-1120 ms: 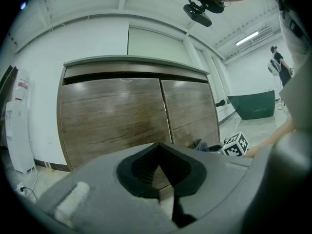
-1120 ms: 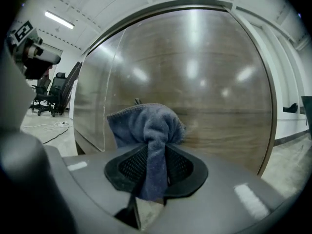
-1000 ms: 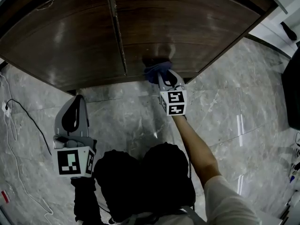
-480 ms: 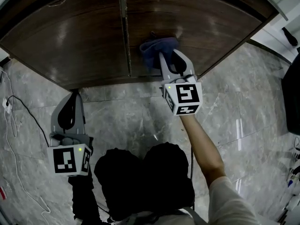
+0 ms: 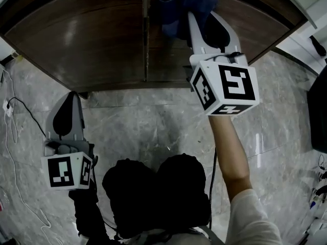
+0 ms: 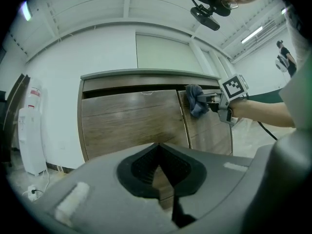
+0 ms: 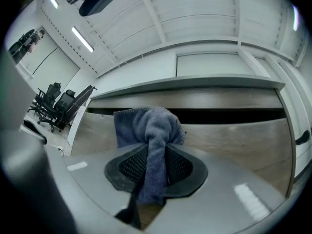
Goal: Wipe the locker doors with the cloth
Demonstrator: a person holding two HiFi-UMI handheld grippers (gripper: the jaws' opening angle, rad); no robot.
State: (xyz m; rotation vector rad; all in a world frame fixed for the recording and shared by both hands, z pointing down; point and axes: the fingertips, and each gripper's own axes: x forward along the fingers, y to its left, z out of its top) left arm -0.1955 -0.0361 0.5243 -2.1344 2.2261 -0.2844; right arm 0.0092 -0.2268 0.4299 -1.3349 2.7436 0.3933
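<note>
While clamped on the cloth (image 7: 148, 126), the right gripper (image 5: 201, 15) holds that blue bundle high on the right door (image 5: 166, 60), close to the seam between doors. Contact with the wood appears made, though the steep head view leaves some doubt. Left gripper (image 5: 70, 97) hangs low, well apart from the left door (image 5: 82, 40), jaws closed tip to tip, nothing between them.

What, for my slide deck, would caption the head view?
The right gripper holds a blue cloth against the right locker door; the left gripper hangs shut and empty below.
</note>
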